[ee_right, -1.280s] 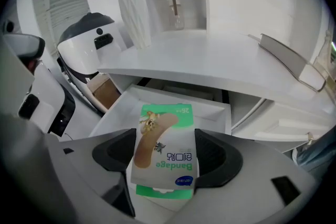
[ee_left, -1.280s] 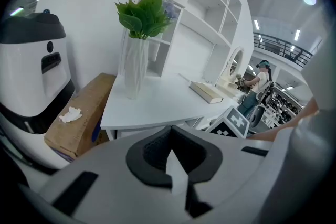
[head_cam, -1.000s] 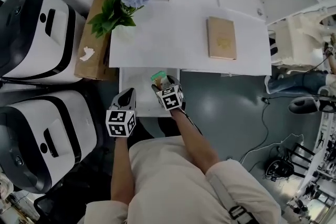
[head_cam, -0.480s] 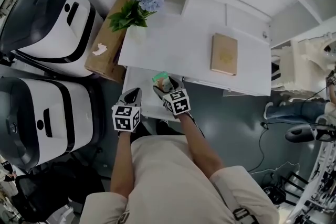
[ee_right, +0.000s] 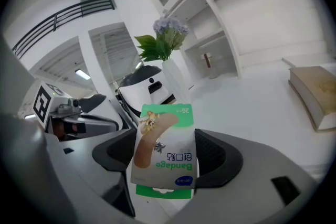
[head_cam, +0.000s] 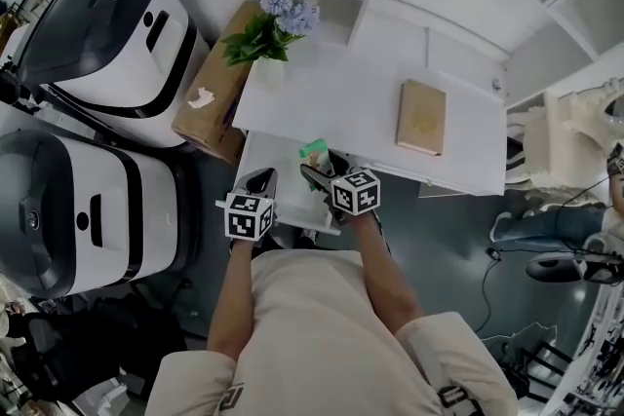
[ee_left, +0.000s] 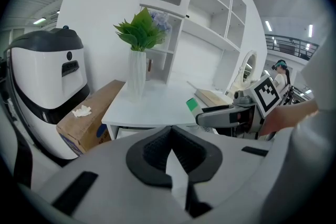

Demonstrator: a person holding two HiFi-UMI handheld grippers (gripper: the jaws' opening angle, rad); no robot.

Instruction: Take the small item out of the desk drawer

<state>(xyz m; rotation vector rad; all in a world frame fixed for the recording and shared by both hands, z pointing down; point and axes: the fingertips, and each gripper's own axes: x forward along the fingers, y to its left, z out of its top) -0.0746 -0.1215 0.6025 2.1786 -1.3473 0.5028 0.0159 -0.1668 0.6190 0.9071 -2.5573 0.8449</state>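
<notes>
A small green and white bandage box (ee_right: 165, 152) is clamped between the pads of my right gripper (ee_right: 167, 157). In the head view the right gripper (head_cam: 318, 168) holds that bandage box (head_cam: 314, 150) over the back of the open white drawer (head_cam: 289, 194), just below the desk's front edge. My left gripper (head_cam: 261, 181) hovers over the drawer's left side, a little apart from the right one. In the left gripper view the left gripper (ee_left: 171, 157) has its jaws together with nothing in them, and the bandage box (ee_left: 193, 106) shows ahead to the right.
The white desk (head_cam: 341, 102) carries a tan book (head_cam: 421, 117) at the right and a vase of blue flowers (head_cam: 278, 19) at its left corner. A cardboard box (head_cam: 216, 97) and two large white and black machines (head_cam: 93, 141) stand to the left. White shelves rise behind the desk.
The head view has swung, so the desk sits more to the right. The right gripper keeps its hold on the bandage box over the drawer. The left gripper stays beside it.
</notes>
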